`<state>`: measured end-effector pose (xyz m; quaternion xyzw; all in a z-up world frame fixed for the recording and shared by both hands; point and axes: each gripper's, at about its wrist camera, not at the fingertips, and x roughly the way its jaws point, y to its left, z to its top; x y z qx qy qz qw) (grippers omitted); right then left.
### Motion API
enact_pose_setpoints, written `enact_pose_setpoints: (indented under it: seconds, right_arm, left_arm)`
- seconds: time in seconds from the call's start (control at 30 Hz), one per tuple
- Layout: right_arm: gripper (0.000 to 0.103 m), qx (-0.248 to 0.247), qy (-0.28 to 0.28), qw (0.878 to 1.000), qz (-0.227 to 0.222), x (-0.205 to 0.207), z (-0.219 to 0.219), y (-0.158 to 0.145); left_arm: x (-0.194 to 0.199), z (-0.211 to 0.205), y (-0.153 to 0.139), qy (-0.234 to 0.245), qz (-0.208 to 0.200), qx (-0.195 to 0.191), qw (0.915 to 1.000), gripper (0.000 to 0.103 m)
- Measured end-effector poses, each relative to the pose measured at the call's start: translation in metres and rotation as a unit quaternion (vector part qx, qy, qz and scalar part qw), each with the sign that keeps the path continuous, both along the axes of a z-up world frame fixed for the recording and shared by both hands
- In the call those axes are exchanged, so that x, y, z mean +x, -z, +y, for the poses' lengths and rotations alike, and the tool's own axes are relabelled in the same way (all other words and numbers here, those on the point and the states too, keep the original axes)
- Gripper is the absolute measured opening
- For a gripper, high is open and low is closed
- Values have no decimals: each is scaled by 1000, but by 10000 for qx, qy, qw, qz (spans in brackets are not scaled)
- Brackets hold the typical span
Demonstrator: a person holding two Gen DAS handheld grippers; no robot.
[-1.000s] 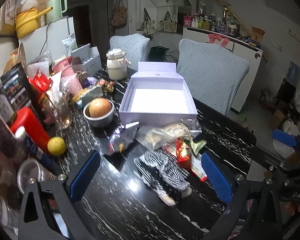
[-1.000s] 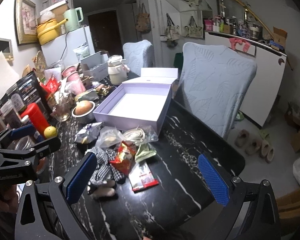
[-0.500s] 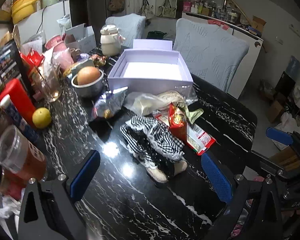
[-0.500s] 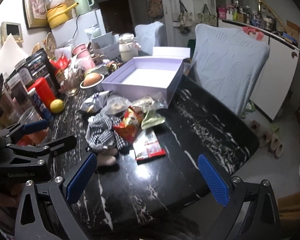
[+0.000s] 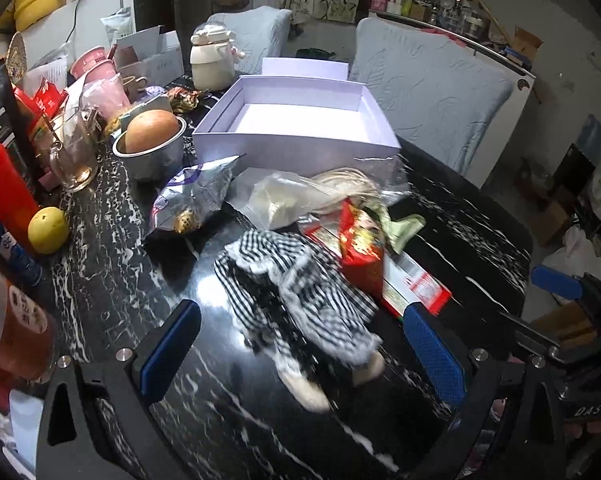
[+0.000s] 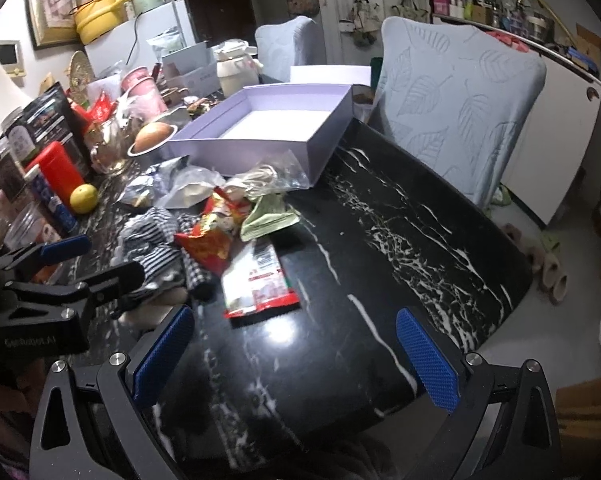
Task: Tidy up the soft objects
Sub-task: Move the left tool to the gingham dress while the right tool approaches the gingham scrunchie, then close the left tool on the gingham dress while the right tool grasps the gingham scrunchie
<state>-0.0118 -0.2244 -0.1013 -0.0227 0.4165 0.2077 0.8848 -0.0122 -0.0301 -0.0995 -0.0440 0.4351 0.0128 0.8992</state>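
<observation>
left hand-held gripper (image 5: 300, 354) wide | striped soft toy (image 5: 296, 284) between its fingers | right hand-held gripper (image 6: 296, 354) wide, empty

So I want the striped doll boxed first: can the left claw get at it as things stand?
Probably yes. The left claw is open with the striped doll lying just ahead between its fingers, uncovered on that side; only a red snack packet leans on its far edge.
</observation>
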Motion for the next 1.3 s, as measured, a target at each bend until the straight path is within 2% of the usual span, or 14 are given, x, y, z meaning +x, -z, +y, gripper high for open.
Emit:
enact_pose_setpoints:
  seconds: [0.23,0.5,0.6,0.7,0.73,0.77,0.83,0.93,1.1,1.2,1.3]
  right_arm:
    - [103,-1,-205,9996,181,23,12,17]
    - [102,-20,-523,9981,334,43,30,33]
    - [98,-56,-581,9976,374,49,35,36]
    - [93,-76,-706,9969,338,49,41,33]
    - [91,-73,-761,9966,313,48,44,31]
    - [90,-70,-828,9961,283,47,46,30]
    - [89,-56,-963,9950,252,44,52,28]
    - [84,-20,-1062,9940,268,41,56,26]
    - [75,-36,-1196,9925,241,36,64,24]
    - [64,25,-1449,9892,217,29,72,23]
    - [62,13,-1711,9851,169,21,82,23]
  left_arm:
    - [22,15,21,-246,305,189,9991,103]
    - [34,33,46,-266,626,-544,9962,103]
    - [38,33,53,-226,685,-666,9952,103]
    - [39,28,55,-123,570,-592,9965,101]
    - [40,27,55,-92,509,-608,9968,96]
    - [40,26,54,-34,429,-637,9970,84]
    - [37,23,51,113,338,-768,9964,69]
    - [34,22,50,172,333,-699,9968,53]
    - [22,35,37,45,243,-740,9970,49]
    - [10,49,34,-171,236,-700,9971,49]
    - [2,65,39,-387,306,-664,9966,49]
